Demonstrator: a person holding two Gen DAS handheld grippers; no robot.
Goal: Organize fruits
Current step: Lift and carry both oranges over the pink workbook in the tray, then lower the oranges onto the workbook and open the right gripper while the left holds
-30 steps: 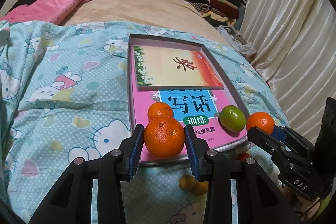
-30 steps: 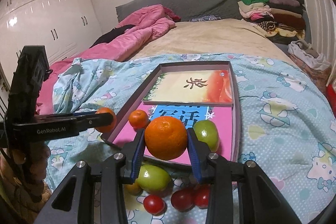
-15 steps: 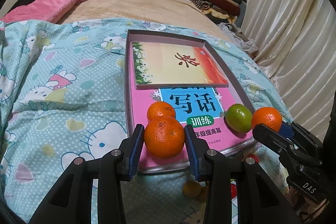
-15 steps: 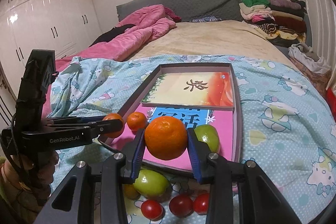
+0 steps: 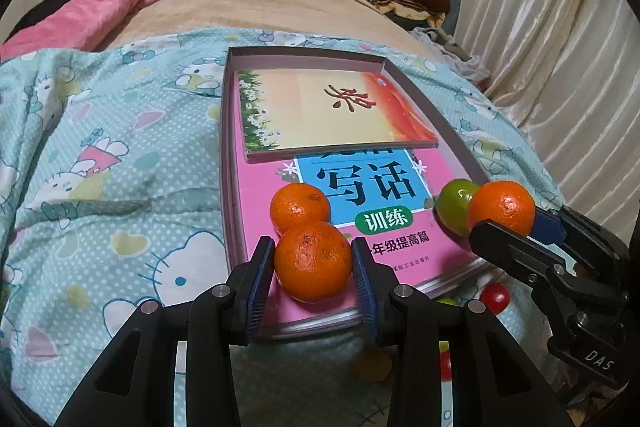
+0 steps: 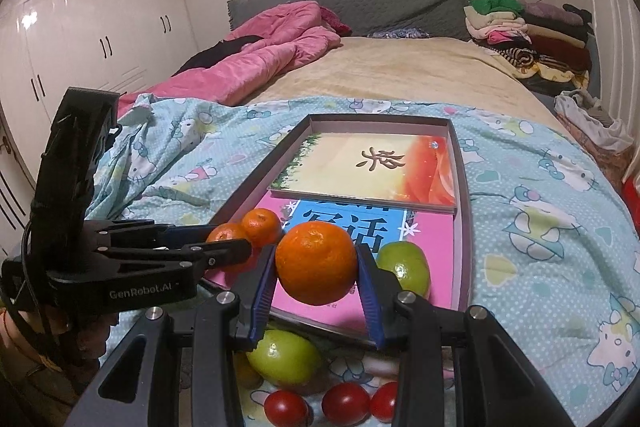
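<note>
We hold one orange in each pair of tongs: the left tongs [image 5: 313, 263] clamp an orange [image 5: 313, 261] over the near left corner of the tray [image 5: 306, 58], and the right tongs [image 6: 316, 267] clamp another orange [image 6: 316, 262] over its near right side. In the tray a small orange [image 5: 300, 207] and a green fruit [image 6: 404, 265] rest on a glossy pink book [image 5: 440, 167]. That cover is slick, so a released orange may roll, knock those two, or slip over the low near rim onto the bed [image 5: 100, 147], where tomatoes [image 6: 346, 403] and a green apple [image 6: 285, 357] lie. The soft bedding may also tilt the tray.
</note>
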